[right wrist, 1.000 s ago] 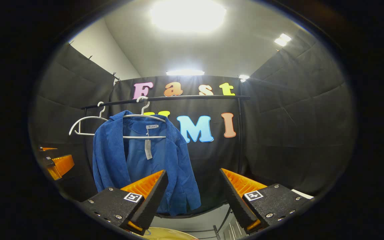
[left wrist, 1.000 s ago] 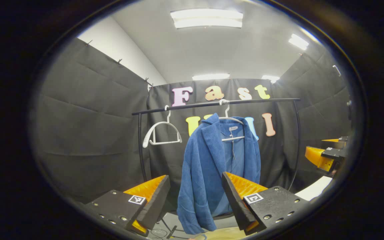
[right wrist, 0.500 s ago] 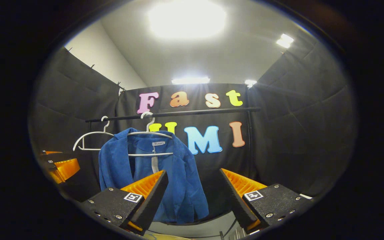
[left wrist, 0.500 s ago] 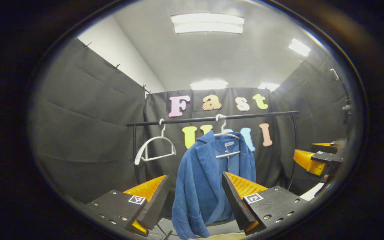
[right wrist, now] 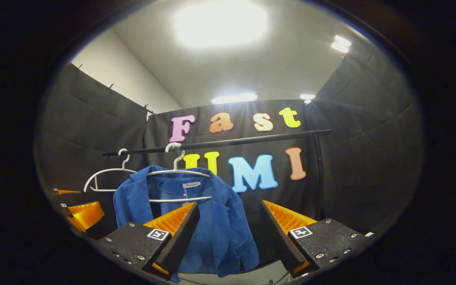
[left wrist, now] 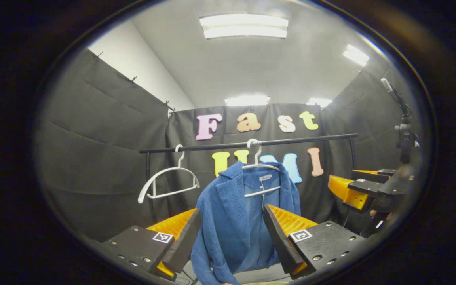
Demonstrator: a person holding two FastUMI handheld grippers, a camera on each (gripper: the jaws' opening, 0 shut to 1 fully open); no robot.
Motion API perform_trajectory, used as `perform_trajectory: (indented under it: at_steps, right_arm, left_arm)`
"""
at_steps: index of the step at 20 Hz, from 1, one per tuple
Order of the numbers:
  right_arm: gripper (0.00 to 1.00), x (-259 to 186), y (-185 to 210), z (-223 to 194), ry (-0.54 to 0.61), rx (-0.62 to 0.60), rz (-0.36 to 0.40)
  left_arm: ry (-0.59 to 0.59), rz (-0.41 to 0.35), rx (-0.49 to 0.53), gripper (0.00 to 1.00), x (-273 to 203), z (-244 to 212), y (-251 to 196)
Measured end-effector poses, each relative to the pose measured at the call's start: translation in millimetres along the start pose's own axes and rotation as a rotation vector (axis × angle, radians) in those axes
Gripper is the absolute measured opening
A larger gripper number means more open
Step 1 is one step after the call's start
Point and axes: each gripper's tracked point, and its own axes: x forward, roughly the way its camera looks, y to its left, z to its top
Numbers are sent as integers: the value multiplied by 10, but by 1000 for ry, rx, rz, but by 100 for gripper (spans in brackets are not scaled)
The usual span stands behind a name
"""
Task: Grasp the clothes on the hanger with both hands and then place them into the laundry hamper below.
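Straight ahead of both wide-open, empty claws, the blue jacket (left wrist: 236, 221) hangs lengthwise down from its hanger (left wrist: 260, 180) on the rail (left wrist: 247, 143), centred before the left claw (left wrist: 232, 241) and off toward the left finger of the right claw (right wrist: 228, 237).

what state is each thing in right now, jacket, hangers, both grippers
blue jacket: hanging on its hanger, front open, not gripped
white hanger with the jacket: hooked on the black rail
empty white hanger: hooked on the rail, bare
left gripper: open, holding nothing
right gripper: open, holding nothing
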Motion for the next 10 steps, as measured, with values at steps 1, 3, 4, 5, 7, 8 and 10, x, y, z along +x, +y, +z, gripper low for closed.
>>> perform_trajectory:
  at_steps: [1,3,4,5,7,8,10]
  right_arm:
    - [92,81,-19,-11,0,2,5]
    - [95,238,-48,-41,7,12,21]
    - [95,312,-53,-67,11,18,30]
    - [95,381,-67,-88,16,24,36]
    - [95,524,-88,-119,21,33,51]
    - [94,592,-103,-143,24,34,57]
    - [94,723,-116,-196,32,35,69]
  left_arm:
    - [-3,4,0,86,47,8,-23]
    - [-10,23,4,84,175,36,-40]
    - [-13,31,8,87,246,50,-49]
    - [-14,39,11,90,310,48,-51]
    - [-18,50,15,96,424,58,-74]
    - [-16,57,18,96,517,31,-87]
    - [-8,69,26,97,692,-35,-107]
